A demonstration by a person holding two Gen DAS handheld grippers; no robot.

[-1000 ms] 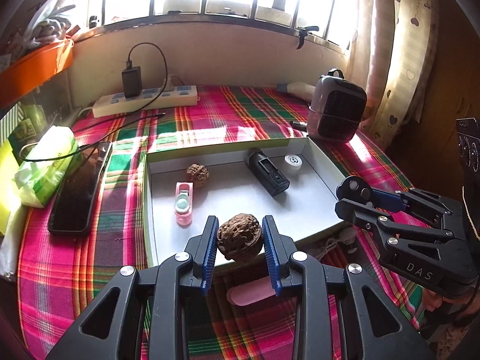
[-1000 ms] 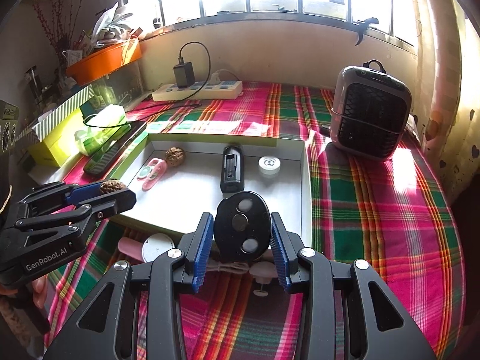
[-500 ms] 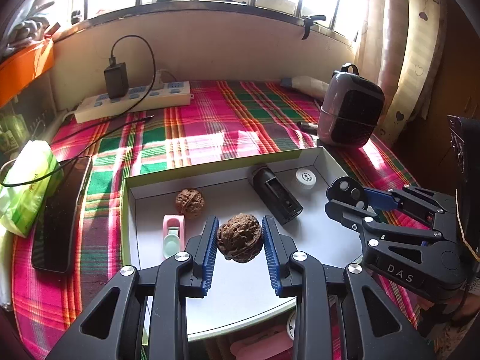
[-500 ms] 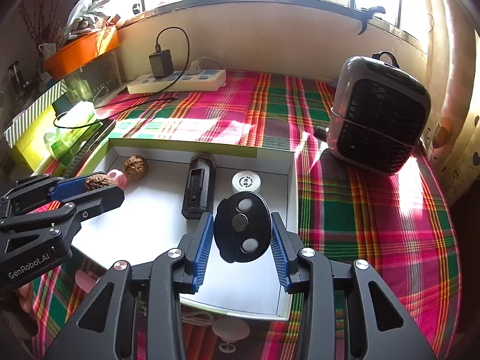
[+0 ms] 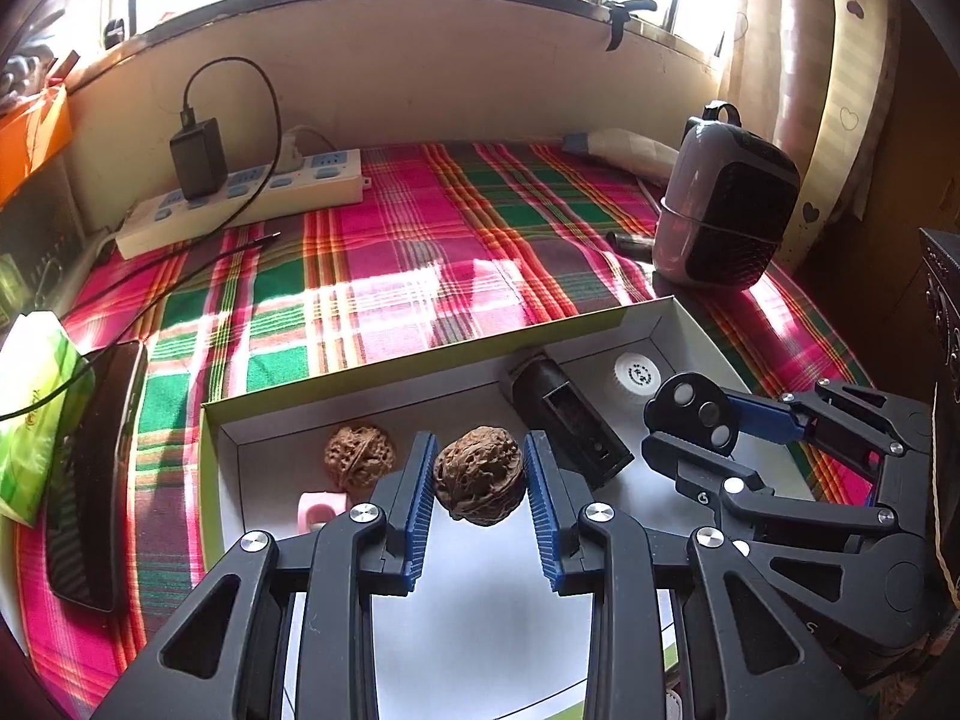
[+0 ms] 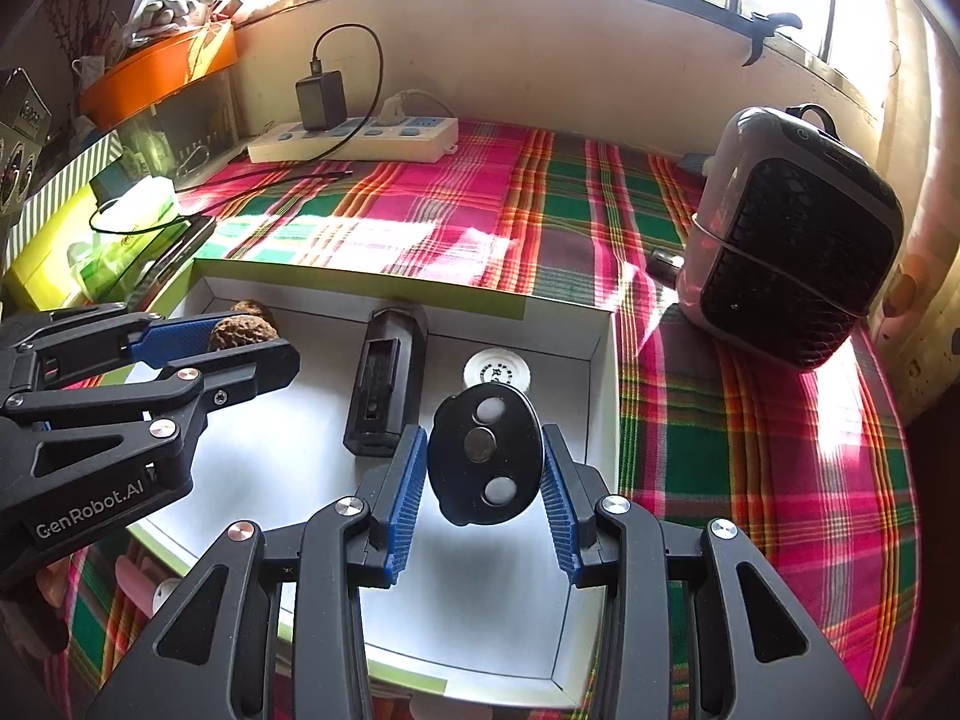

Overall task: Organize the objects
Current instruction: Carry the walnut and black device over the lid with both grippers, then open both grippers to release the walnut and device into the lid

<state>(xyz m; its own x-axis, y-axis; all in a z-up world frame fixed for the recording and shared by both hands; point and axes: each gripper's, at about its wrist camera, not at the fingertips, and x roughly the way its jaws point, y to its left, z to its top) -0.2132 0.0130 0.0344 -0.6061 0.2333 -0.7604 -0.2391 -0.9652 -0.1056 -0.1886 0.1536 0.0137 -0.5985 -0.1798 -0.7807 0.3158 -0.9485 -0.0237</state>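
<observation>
Two tools hang over the white box [image 5: 654, 324]: the left tool [image 5: 478, 501] is clamped on a walnut [image 5: 478, 476], the right tool [image 6: 485, 483] on a black oval remote [image 6: 485, 461]. Inside the box lie a second walnut [image 5: 359, 456], a black case [image 6: 387, 387] and a white disc [image 6: 497, 369] at its far wall.

The tablecloth [image 5: 456, 252] is plaid in pink, green and red. The box [image 6: 360, 283] is white inside with a green rim. The gripper pads [image 5: 420, 498] are blue, and the half-hidden case [image 5: 321, 507] looks pink.
</observation>
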